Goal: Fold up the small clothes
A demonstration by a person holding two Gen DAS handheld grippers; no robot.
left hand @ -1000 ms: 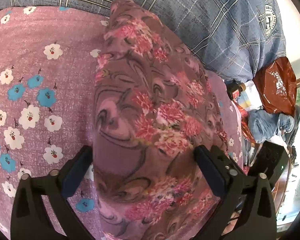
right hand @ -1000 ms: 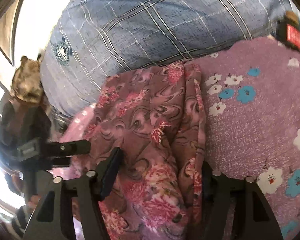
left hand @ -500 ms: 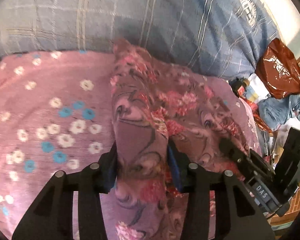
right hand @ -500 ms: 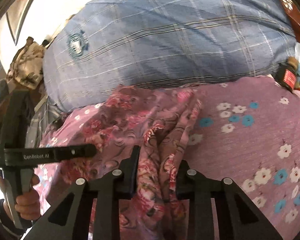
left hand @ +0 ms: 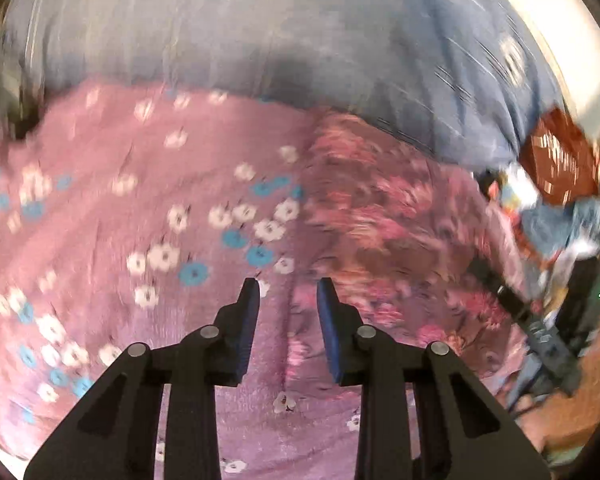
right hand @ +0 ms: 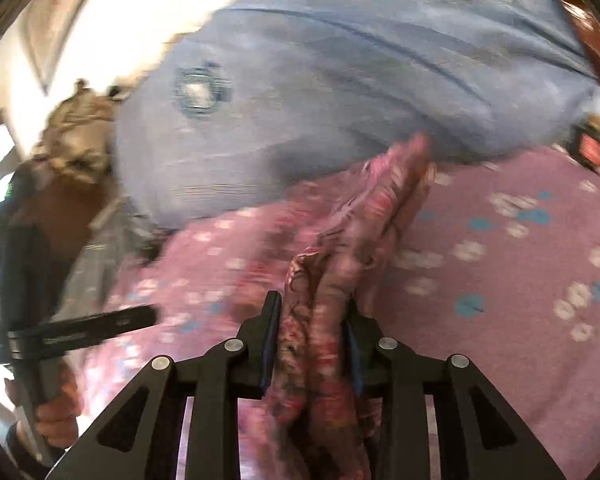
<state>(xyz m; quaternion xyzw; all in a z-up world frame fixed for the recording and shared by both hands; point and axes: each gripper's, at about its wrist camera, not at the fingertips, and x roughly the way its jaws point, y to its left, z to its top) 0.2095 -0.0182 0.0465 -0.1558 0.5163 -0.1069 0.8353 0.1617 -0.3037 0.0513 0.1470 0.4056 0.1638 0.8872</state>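
Pinching the floral garment [right hand: 332, 308] upright, the right tool [right hand: 312, 320] grips; left tool [left hand: 287, 300] spread, empty, beside it.

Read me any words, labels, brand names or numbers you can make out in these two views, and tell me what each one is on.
None can be read; both views are motion-blurred.
Round emblem on the blue plaid pillow: blurred.
Pale lettering on the left hand-held gripper: a smear.
Red label on the small bottle: too blurred.
White print on the red-brown bag: illegible.
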